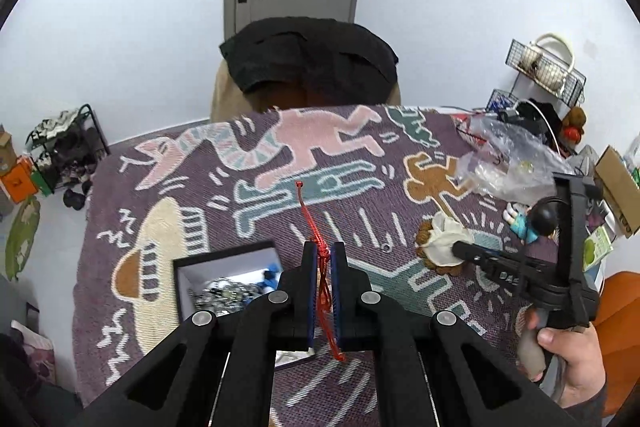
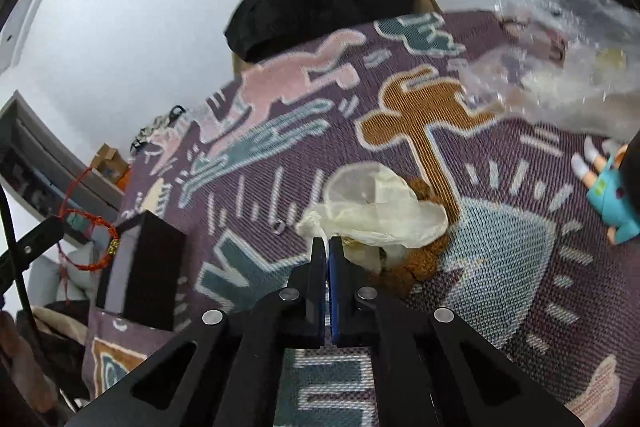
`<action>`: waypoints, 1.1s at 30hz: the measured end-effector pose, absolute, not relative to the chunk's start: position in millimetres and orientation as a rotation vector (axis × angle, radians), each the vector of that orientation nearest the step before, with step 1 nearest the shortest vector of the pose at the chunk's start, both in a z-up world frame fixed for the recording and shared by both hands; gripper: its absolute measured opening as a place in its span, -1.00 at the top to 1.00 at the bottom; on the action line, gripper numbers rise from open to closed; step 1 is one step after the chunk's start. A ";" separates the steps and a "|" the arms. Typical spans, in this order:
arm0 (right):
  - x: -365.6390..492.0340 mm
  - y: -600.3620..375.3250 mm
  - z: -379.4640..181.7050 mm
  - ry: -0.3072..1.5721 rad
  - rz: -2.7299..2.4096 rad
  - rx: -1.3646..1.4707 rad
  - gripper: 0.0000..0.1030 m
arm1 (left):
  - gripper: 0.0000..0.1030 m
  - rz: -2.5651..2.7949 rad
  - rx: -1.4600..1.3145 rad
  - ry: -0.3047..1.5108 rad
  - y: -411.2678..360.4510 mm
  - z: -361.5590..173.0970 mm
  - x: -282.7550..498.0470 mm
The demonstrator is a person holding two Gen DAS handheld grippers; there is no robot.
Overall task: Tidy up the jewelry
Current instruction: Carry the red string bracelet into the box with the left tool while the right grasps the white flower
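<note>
Your red cord bracelet [image 1: 320,267] hangs pinched in the left claw [image 1: 323,255], lifted above the tabletop [image 1: 256,227], one tail trailing forward and the other dangling below the pads. From the right wrist view you can see its loop with a teal charm and a gold bead, hanging free beside the dark box [image 2: 154,267]. The right claw [image 2: 327,247] is closed at the near edge of the white gauze pouch [image 2: 376,211]; whether it has actually caught the fabric I cannot tell, since the pads look shut almost on nothing.

To do this step well, check that pouch grip first: lift a little and see if the mouth comes up with you. If it slips, reopen and bite a single layer of the rim, not both (otherwise you pinch the mouth shut). Then bring the bracelet over the opening and lower the dangling loop in before you release. Keep the cord clear of the brown beaded piece [image 2: 424,255] lying under the pouch. The box [image 1: 224,267] holding other jewelry sits just left of your left claw.
</note>
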State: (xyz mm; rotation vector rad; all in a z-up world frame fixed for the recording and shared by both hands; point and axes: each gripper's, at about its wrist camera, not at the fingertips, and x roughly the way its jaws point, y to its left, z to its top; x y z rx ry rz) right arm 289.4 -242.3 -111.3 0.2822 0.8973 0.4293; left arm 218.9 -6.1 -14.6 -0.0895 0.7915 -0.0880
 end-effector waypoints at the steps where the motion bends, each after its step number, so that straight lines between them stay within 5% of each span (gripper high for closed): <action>1: 287.6 -242.9 -106.1 0.886 0.434 0.284 0.95 | 0.88 -0.084 -0.093 0.787 -2.1 -12.7 216.9; 21: 243.9 -194.2 -14.2 0.715 0.646 0.268 0.95 | 0.79 -0.052 -0.172 0.852 46.0 -27.8 212.5; 26: 236.7 -171.8 -12.2 0.725 0.694 0.248 0.95 | -0.44 -0.017 -0.198 0.824 58.2 -29.4 206.4; 33: 227.8 -139.8 -9.1 0.741 0.752 0.222 0.95 | -0.46 0.031 -0.231 0.799 82.8 -28.7 196.0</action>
